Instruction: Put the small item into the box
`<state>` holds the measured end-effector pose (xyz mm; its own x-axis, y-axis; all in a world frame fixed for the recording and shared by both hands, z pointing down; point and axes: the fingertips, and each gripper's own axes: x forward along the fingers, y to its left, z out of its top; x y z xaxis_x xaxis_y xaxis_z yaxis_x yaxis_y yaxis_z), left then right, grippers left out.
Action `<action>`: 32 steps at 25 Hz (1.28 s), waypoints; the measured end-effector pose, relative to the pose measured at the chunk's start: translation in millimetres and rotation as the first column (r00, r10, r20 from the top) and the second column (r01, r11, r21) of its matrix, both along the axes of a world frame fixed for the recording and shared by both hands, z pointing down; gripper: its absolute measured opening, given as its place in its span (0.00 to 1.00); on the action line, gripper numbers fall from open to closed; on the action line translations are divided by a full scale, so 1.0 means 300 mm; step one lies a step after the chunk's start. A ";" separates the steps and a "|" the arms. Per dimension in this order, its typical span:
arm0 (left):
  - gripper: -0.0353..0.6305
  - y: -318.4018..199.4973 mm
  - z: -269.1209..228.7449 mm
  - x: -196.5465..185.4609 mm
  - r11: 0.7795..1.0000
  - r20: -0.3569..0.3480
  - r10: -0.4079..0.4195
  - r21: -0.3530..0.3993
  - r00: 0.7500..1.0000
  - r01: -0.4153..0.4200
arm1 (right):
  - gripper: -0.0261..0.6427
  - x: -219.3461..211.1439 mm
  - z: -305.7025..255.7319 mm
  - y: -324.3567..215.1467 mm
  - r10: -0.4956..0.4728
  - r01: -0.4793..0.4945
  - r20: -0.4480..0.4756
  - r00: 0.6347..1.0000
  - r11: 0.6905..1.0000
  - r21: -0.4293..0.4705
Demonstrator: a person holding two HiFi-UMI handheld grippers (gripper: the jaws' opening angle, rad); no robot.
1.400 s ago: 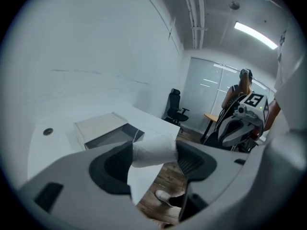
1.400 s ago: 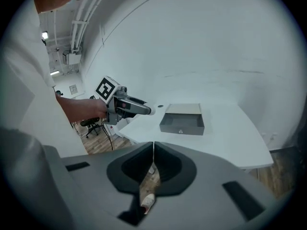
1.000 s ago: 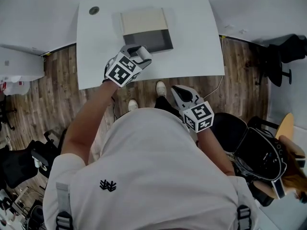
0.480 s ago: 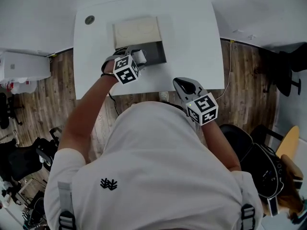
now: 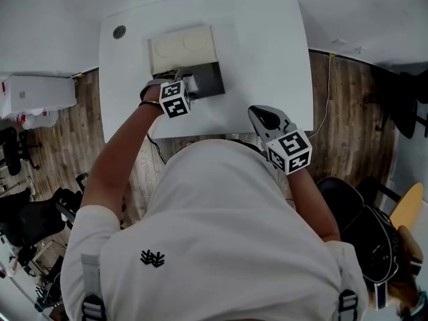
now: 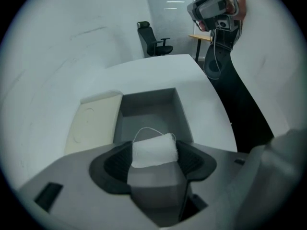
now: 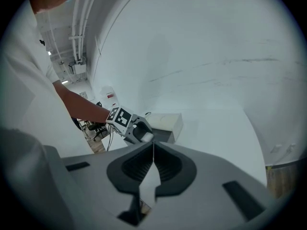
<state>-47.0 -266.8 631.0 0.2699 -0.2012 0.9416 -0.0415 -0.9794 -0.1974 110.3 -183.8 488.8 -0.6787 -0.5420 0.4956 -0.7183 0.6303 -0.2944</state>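
An open grey box (image 5: 208,79) with its cream lid (image 5: 179,47) folded back lies on the white table (image 5: 267,52). My left gripper (image 5: 190,84) is at the box's near edge, shut on the small white item (image 6: 152,149), a soft folded pad with a thin loop. Along its jaws I see the grey box (image 6: 146,114) just beyond and below the left gripper (image 6: 153,153), with the lid (image 6: 93,123) to its left. My right gripper (image 5: 266,118) hovers over the table's front edge, right of the box, shut with nothing in it. The right gripper (image 7: 153,145) faces the left gripper (image 7: 129,124) and the box (image 7: 165,123).
A round grey grommet (image 5: 119,31) sits at the table's far left corner. A black office chair (image 6: 154,34) and a person with equipment (image 6: 216,8) stand beyond the table. Wood floor and dark chairs (image 5: 364,233) surround the table.
My left gripper has carried the white item forward from the table's front edge to the box's near edge. The right gripper has come up over the table's front edge.
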 end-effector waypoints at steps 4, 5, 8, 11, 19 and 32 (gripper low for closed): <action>0.49 0.006 0.040 -0.015 1.000 0.035 0.008 -0.025 0.999 -0.007 | 0.06 0.031 0.016 -0.016 0.003 -0.003 0.002 1.000 1.000 -0.008; 0.49 0.010 0.043 -0.023 1.000 0.042 0.008 -0.030 0.999 -0.007 | 0.06 0.030 0.015 -0.016 0.001 -0.001 0.003 1.000 1.000 -0.009; 0.49 0.017 0.049 -0.037 0.999 0.062 0.006 -0.039 0.998 -0.004 | 0.06 0.029 0.012 -0.013 -0.004 0.004 0.007 1.000 1.000 -0.013; 0.50 0.010 0.068 -0.024 0.999 0.076 0.015 -0.051 0.997 -0.011 | 0.06 0.049 0.025 -0.036 -0.006 0.007 0.013 1.000 1.000 -0.020; 0.51 0.049 0.044 -0.050 0.996 0.073 0.049 -0.080 0.996 -0.043 | 0.06 0.038 0.011 -0.016 0.002 -0.002 0.015 1.000 1.000 -0.011; 0.51 0.025 0.039 0.003 0.989 0.044 0.046 -0.142 0.998 -0.039 | 0.06 0.124 0.023 -0.078 0.013 -0.013 0.023 1.000 1.000 -0.005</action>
